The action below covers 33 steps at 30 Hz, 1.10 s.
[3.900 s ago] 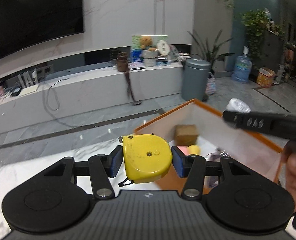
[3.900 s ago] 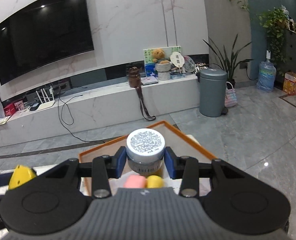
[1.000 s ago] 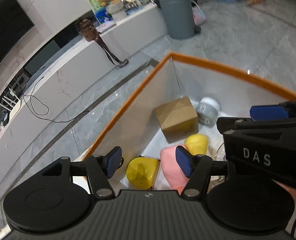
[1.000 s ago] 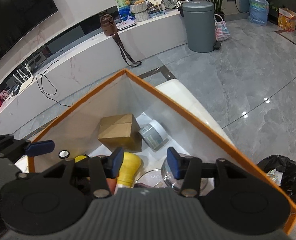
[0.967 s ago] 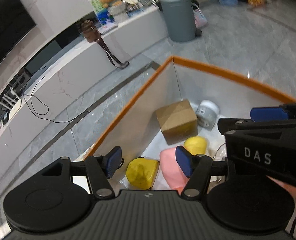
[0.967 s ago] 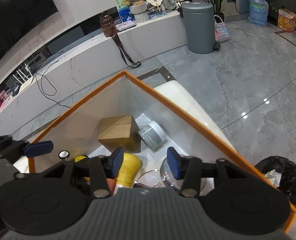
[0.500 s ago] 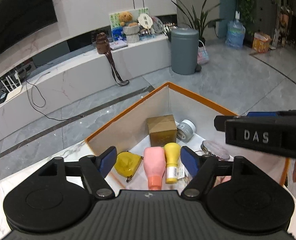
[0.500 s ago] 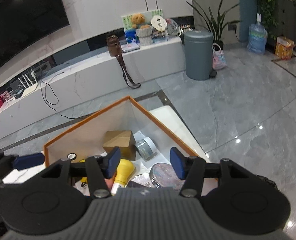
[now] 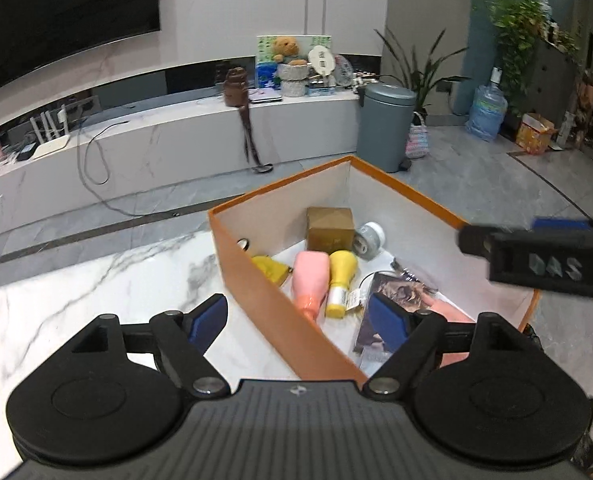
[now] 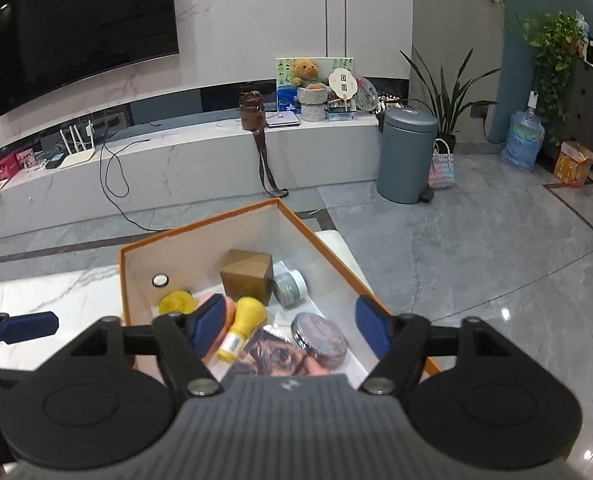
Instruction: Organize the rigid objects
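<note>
An orange-rimmed box (image 9: 232,248) (image 10: 122,280) sits on a white marble table. Inside lie a yellow tape measure (image 9: 270,269) (image 10: 176,302), a pink bottle (image 9: 310,280), a yellow bottle (image 9: 341,276) (image 10: 245,318), a brown carton (image 9: 330,229) (image 10: 246,276), a grey jar (image 9: 370,236) (image 10: 290,286), a round tin (image 10: 319,338) and a dark booklet (image 9: 388,304) (image 10: 270,354). My left gripper (image 9: 298,322) is open and empty above the box's near wall. My right gripper (image 10: 290,326) is open and empty above the box; it also shows in the left wrist view (image 9: 536,256).
The marble table top (image 9: 76,300) extends left of the box. Beyond the table are a grey floor, a long white TV bench (image 10: 176,168), a grey bin (image 10: 406,156) and plants (image 10: 448,100).
Both grippers have let go of the tape measure and the jar, which now lie in the box. Both have since pulled back and up from the box, jaws wide.
</note>
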Motion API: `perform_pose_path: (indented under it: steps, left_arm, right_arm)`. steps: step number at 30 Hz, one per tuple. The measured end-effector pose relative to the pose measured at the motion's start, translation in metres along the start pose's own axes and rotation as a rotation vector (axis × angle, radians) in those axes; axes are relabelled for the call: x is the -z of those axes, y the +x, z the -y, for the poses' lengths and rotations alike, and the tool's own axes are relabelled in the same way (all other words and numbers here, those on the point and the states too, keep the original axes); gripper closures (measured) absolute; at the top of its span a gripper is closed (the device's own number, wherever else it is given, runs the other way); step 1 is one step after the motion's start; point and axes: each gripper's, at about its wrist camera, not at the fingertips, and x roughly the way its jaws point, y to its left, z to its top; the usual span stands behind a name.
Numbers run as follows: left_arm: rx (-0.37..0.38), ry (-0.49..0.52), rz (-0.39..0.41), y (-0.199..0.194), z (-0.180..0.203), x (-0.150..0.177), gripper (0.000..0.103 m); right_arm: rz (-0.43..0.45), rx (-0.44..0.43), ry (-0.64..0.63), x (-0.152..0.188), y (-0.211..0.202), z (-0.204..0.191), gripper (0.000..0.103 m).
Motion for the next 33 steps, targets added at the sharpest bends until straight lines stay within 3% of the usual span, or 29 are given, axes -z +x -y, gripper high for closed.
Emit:
perform_pose_path:
  steps: [4, 10, 33]
  left_arm:
    - [-0.055, 0.053, -0.021, 0.001, 0.005, 0.005, 0.009]
    - [-0.029, 0.015, -0.046, 0.003, -0.001, 0.018, 0.009]
    - [-0.037, 0.013, -0.057, 0.001, -0.001, 0.021, 0.009]
  right_arm:
    - [-0.021, 0.019, 0.022, 0.022, -0.015, 0.002, 0.023]
    - [-0.058, 0.056, 0.015, 0.038, -0.014, -0.002, 0.02]
    - [-0.088, 0.057, -0.021, 0.038, -0.002, -0.008, 0.02]
